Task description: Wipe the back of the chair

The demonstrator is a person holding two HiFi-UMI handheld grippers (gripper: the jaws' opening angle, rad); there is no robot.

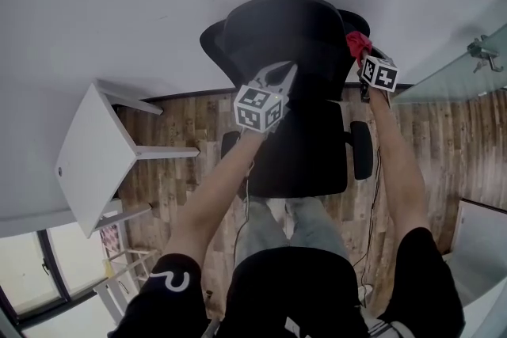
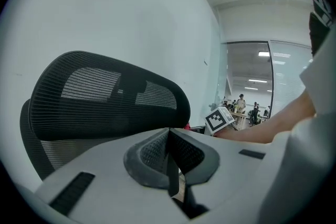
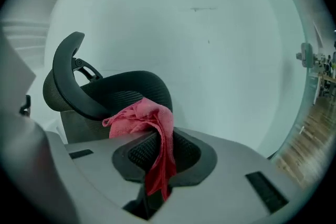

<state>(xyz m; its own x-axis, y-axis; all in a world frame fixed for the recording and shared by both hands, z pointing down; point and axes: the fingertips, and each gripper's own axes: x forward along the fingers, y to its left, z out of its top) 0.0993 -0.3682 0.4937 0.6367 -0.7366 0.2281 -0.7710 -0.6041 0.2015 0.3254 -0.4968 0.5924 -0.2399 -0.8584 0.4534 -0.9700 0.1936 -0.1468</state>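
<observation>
Nearest the head camera are the person's forearms (image 1: 212, 198), extended over a black mesh chair (image 1: 305, 158) that faces a pale wall (image 1: 119, 4) on a wood-plank floor (image 1: 186, 131); a white table (image 1: 87, 158) stands well apart at left. The right gripper (image 1: 360, 53) (image 3: 157, 140) is at the right upper edge of the chair back, its jaws pinching a red cloth (image 1: 356, 42) (image 3: 143, 117), which bunches above the jaws and hangs in a narrow tail between them. The left gripper (image 1: 287, 74) (image 2: 168, 134) is over the headrest (image 1: 285, 24) (image 2: 105, 97), jaws pressed together with nothing between them. The right gripper's marker cube (image 2: 219, 119) shows beyond the headrest in the left gripper view. Wiping appears about to begin or only just under way. Probable faults: the cloth, gripped by a thin fold, may drag on the mesh and pull free of the jaws; the chair may swivel or shift under sideways pressure, since the closed left gripper does not visibly brace it; a bunched cloth may wipe only a narrow strip. Not resolved: whether the cloth actually touches the chair back, and whether the left gripper rests on the headrest or hovers above it. The rear face of the back is hidden from the head view, and the base lies concealed beneath the seat.
</observation>
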